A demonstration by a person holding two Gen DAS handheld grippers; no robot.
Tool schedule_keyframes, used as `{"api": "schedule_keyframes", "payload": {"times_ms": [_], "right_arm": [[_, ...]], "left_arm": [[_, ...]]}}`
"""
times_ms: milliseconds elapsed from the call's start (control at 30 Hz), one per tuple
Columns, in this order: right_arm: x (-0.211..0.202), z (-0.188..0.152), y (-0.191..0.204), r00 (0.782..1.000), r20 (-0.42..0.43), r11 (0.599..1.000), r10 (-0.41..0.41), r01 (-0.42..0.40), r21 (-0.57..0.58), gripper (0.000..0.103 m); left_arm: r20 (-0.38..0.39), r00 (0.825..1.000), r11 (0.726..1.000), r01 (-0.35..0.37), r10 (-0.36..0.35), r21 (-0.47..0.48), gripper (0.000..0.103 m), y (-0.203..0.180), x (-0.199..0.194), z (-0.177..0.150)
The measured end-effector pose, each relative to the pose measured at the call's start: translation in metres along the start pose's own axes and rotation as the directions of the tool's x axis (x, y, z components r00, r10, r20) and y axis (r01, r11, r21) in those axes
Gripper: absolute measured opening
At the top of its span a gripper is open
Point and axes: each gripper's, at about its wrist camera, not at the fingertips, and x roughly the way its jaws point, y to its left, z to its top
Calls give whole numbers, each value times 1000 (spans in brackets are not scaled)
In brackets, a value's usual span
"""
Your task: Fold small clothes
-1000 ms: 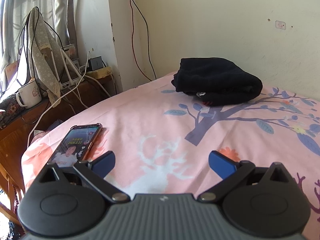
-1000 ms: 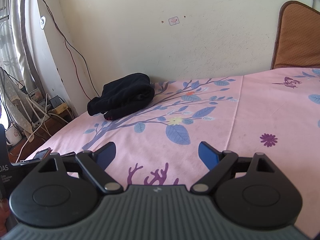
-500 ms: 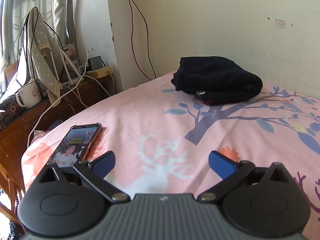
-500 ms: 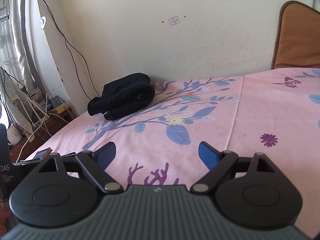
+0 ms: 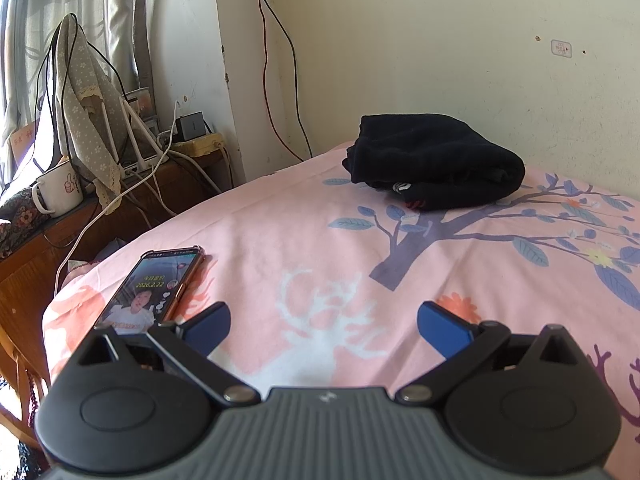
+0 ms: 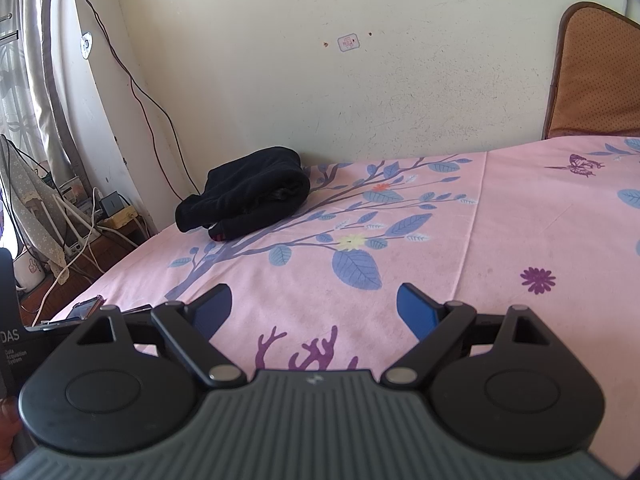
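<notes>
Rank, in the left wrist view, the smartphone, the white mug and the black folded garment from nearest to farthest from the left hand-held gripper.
Measured from the left hand-held gripper, open above the pink bedsheet:
1. Smartphone: on the sheet, right beside the left finger.
2. Black folded garment: ahead and to the right, near the wall.
3. White mug: far left, off the bed, on the wooden side table.

The left gripper (image 5: 323, 326) carries blue finger pads (image 5: 440, 330) on black linkage arms, pinned with silver rivets to a ribbed grey body between two round black discs. The right gripper (image 6: 315, 309) shares that build, with a small pale logo at the top of its grey housing. Beside it, a black device (image 6: 10, 344) bears white lettering ending "DAS".
</notes>
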Motion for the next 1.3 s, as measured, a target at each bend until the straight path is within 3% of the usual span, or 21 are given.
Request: {"api": "schedule_keyframes", "payload": {"times_ms": [1300], "right_arm": [[0,0,-1,1000,0,1000,1,-1,-1,91]], "left_arm": [[-3,1000,1000,9,-9,9,103,-2,1,0]]}}
